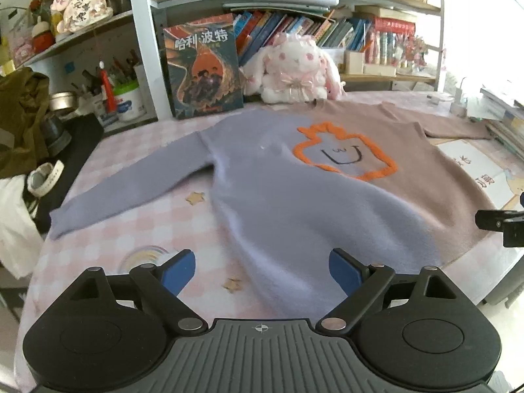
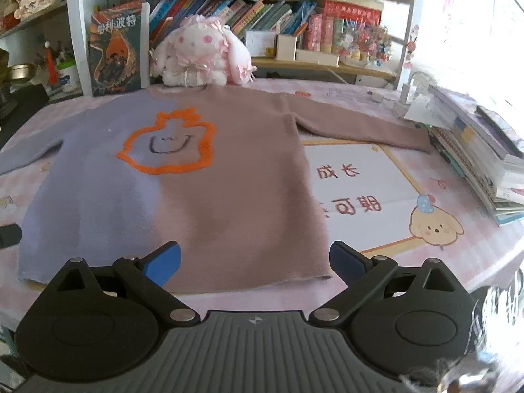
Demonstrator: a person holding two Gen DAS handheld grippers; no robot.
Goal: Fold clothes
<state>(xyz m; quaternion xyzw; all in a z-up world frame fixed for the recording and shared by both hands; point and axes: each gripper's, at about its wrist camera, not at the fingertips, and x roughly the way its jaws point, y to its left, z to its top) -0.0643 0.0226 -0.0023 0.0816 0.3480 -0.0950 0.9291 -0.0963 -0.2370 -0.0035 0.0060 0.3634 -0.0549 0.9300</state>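
A two-colour sweater (image 1: 294, 203), lilac on one half and dusty pink on the other with an orange outlined face patch (image 1: 344, 154), lies flat and face up on the table, sleeves spread out. It also shows in the right wrist view (image 2: 203, 196). My left gripper (image 1: 262, 271) is open and empty, just above the lilac hem. My right gripper (image 2: 255, 262) is open and empty, just above the pink hem near its right corner. The right gripper's tip shows at the right edge of the left wrist view (image 1: 501, 226).
The table has a pink checked cloth (image 1: 131, 235) and a printed mat (image 2: 376, 190). A plush rabbit (image 2: 199, 55) and an upright book (image 1: 203, 68) stand at the back before bookshelves. Stacked books (image 2: 484, 150) sit at the right, clothes (image 1: 19, 124) at the left.
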